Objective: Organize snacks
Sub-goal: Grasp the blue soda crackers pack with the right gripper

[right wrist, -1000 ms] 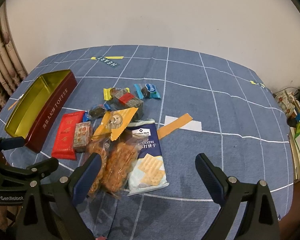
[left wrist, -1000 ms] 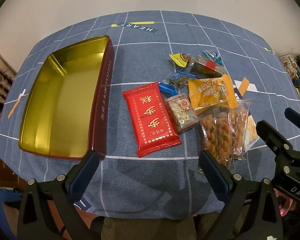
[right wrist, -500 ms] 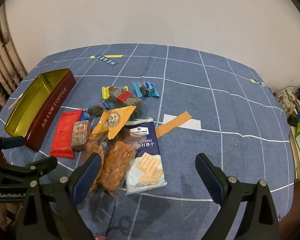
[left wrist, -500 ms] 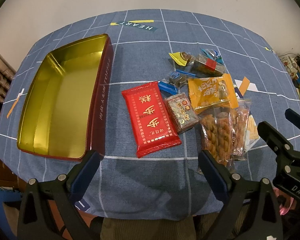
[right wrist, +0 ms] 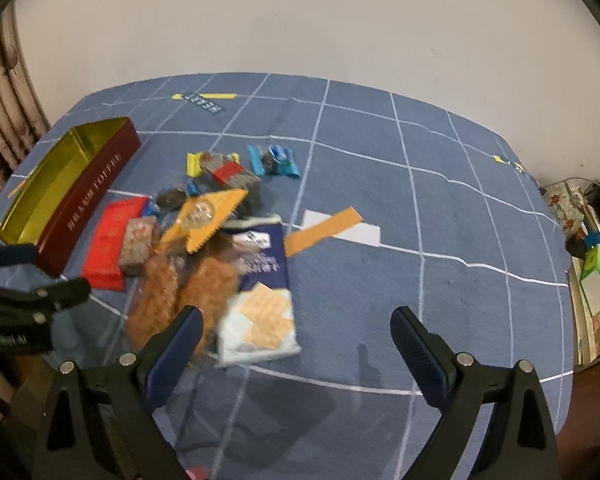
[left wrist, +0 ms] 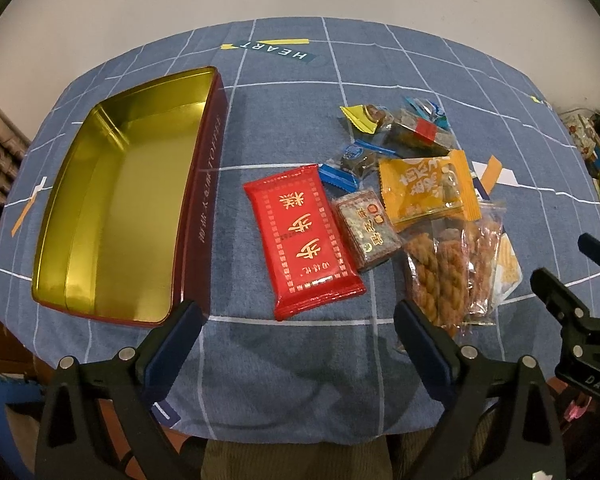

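An open red tin with a gold inside stands empty on the left of the blue checked tablecloth; it also shows in the right wrist view. Right of it lies a pile of snacks: a red packet, a small brown packet, an orange packet, twisted fried sticks, wrapped candies, and a blue cracker pack. My left gripper is open above the near table edge, in front of the red packet. My right gripper is open, hovering near the cracker pack.
The tablecloth carries a "HEART" label at the back and an orange and white printed patch right of the snacks. Cluttered items stand off the table's right side. A curtain hangs at left.
The right gripper has moved forward and down toward the snack pile, blurring its view. The left gripper has shifted only slightly. Both stay open.
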Demonstrator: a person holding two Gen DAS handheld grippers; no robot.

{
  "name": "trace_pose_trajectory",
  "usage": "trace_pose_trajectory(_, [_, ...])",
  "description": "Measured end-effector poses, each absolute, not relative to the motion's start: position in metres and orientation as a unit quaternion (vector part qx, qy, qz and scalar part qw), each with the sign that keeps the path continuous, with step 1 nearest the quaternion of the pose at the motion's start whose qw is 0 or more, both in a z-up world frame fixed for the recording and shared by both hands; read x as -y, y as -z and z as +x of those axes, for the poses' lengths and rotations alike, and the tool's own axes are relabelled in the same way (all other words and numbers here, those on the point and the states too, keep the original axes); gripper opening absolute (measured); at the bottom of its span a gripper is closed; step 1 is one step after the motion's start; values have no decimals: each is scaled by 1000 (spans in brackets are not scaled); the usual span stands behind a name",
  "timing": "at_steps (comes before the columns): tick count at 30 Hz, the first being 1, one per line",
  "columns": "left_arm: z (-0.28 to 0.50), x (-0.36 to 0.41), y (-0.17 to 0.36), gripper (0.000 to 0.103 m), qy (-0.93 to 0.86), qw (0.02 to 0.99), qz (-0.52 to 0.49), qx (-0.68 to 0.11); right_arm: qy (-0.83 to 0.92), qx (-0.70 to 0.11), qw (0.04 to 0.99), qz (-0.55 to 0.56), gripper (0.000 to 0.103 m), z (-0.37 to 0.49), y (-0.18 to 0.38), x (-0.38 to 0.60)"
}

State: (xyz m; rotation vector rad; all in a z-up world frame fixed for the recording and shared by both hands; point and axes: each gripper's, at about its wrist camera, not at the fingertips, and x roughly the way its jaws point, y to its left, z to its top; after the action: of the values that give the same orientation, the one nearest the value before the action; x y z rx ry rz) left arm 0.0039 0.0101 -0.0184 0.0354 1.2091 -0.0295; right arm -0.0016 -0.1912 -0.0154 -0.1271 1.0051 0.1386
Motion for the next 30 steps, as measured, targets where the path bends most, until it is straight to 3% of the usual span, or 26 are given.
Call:
trace_pose_trajectory(4, [6, -13, 19, 89, 12, 822, 12, -569, -69, -497, 863, -65, 97, 2, 22, 197])
trace_pose_trajectory(26, [14, -16, 16, 88, 26, 826, 10, -564, -85, -549, 831, -35, 96, 42, 65, 179])
trace_pose_trajectory(27, [15, -16, 17, 88, 26, 826, 9, -563, -85, -548, 831, -37, 94, 43, 66, 179])
trace_pose_trajectory(29, [15, -17, 17, 88, 27, 825, 5, -564, -95, -547, 831, -37, 76, 46, 67, 175])
trace_pose_trajectory(30, [16, -17, 17, 88, 29, 825, 2, -564, -97, -545, 832, -41, 75, 47, 67, 172])
